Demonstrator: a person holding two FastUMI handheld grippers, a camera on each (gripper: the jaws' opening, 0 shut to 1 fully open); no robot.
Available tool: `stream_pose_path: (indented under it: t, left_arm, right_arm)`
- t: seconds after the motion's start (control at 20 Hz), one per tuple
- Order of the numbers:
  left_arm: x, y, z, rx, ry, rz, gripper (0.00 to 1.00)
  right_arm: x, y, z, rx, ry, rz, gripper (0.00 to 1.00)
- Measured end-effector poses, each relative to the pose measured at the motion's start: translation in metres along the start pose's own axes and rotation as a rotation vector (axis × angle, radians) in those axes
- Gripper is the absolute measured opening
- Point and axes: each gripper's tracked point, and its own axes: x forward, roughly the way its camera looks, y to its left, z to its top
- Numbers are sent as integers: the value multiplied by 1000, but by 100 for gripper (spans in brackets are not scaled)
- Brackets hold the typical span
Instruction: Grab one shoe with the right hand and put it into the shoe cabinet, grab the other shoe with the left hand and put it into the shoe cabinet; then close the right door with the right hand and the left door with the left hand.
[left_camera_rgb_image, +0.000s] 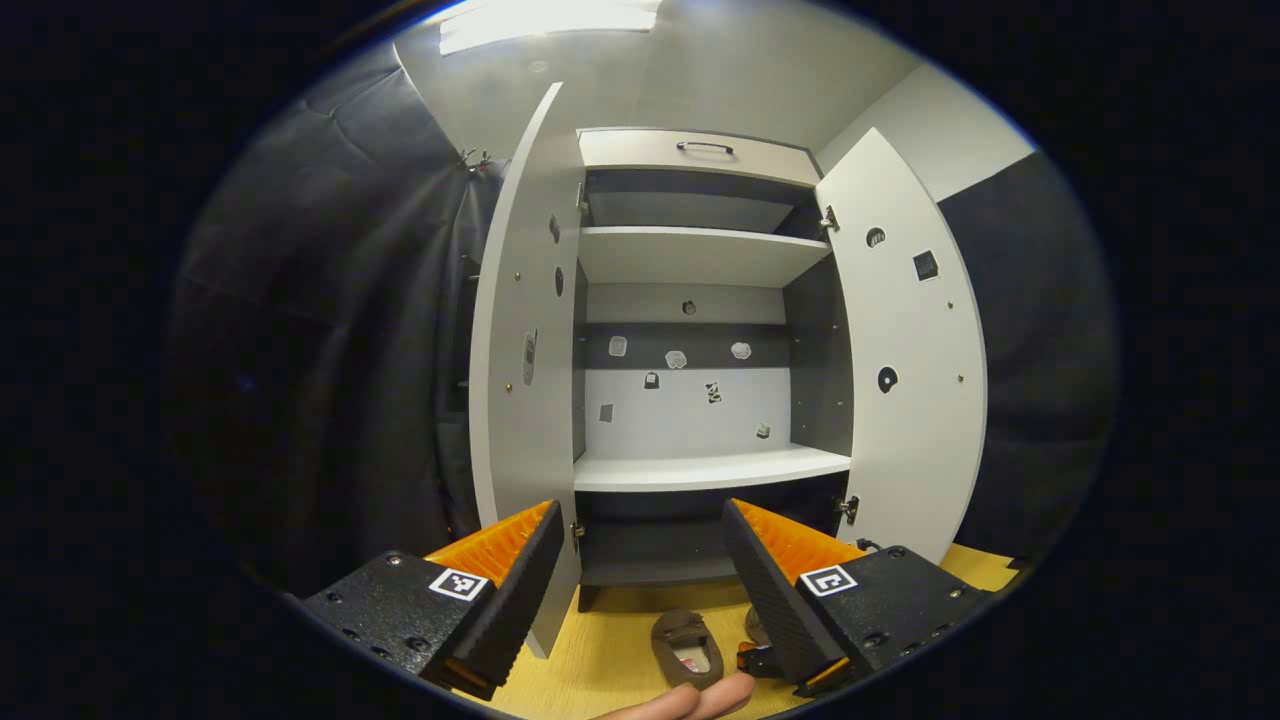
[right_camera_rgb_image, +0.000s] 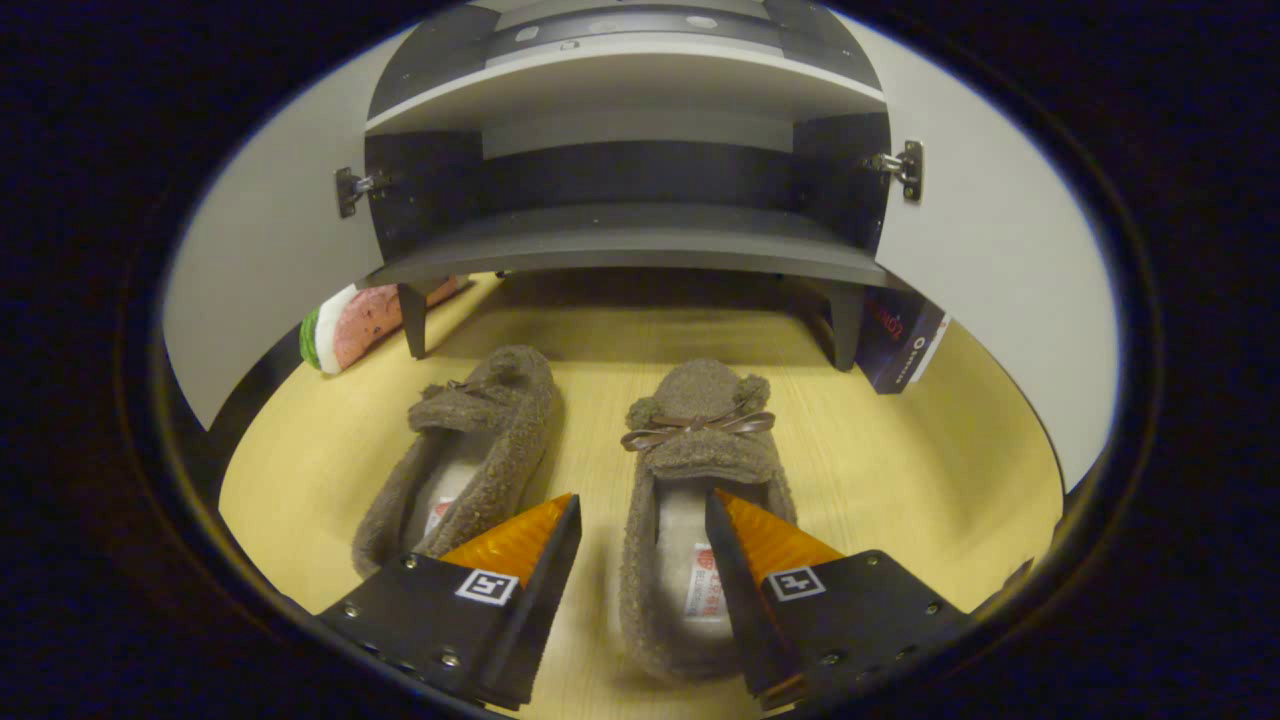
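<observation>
Two brown fuzzy slippers lie side by side on the wooden floor in front of the shoe cabinet (right_camera_rgb_image: 630, 255). In the right gripper view, my right gripper (right_camera_rgb_image: 641, 498) is open and low over the right slipper (right_camera_rgb_image: 700, 430), which has a bow. One finger hangs over its opening and the other over the gap beside the left slipper (right_camera_rgb_image: 490, 420). In the left gripper view, my left gripper (left_camera_rgb_image: 640, 505) is open and empty, held high and facing the cabinet's middle shelf (left_camera_rgb_image: 700, 468). One slipper (left_camera_rgb_image: 685, 645) shows far below it.
Both cabinet doors, left (left_camera_rgb_image: 520, 330) and right (left_camera_rgb_image: 910, 350), stand wide open. A drawer with a handle (left_camera_rgb_image: 700, 148) tops the cabinet. A pink and green object (right_camera_rgb_image: 350, 325) and a dark box (right_camera_rgb_image: 900, 340) lie by the cabinet's legs. A person's finger (left_camera_rgb_image: 690, 700) shows at the bottom.
</observation>
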Motion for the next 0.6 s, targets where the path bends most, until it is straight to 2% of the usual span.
stream_pose_path:
  t: [0.05, 0.1, 0.15, 0.2, 0.25, 0.35, 0.4, 0.6]
  left_arm:
    - [2, -1, -1, -4, -1, -4, 98]
    - [5, 1, -4, -15, 5, -2, 97]
    - [9, 2, -6, -30, 11, -2, 98]
    - [15, 2, -9, -40, 16, -1, 98]
    - [21, 3, -12, -43, 23, -1, 97]
    - [33, 2, -18, -45, 33, -6, 98]
    - [38, 1, -22, -48, 38, -12, 98]
    - [53, -9, -42, -83, 72, -63, 98]
  right_arm:
    - [4, 1, 3, -8, -13, 10, 54]
    - [7, 10, 3, -9, -27, 71, 48]
    - [15, 13, 4, -2, -42, 87, 48]
    - [13, 0, 4, 22, -29, 73, 49]
    - [18, 1, 8, 82, -35, 91, 6]
    - [22, 3, 5, 156, -29, 127, 6]
    - [23, 1, 8, 150, -46, 124, 6]
    - [30, -1, 14, 108, -93, 63, 6]
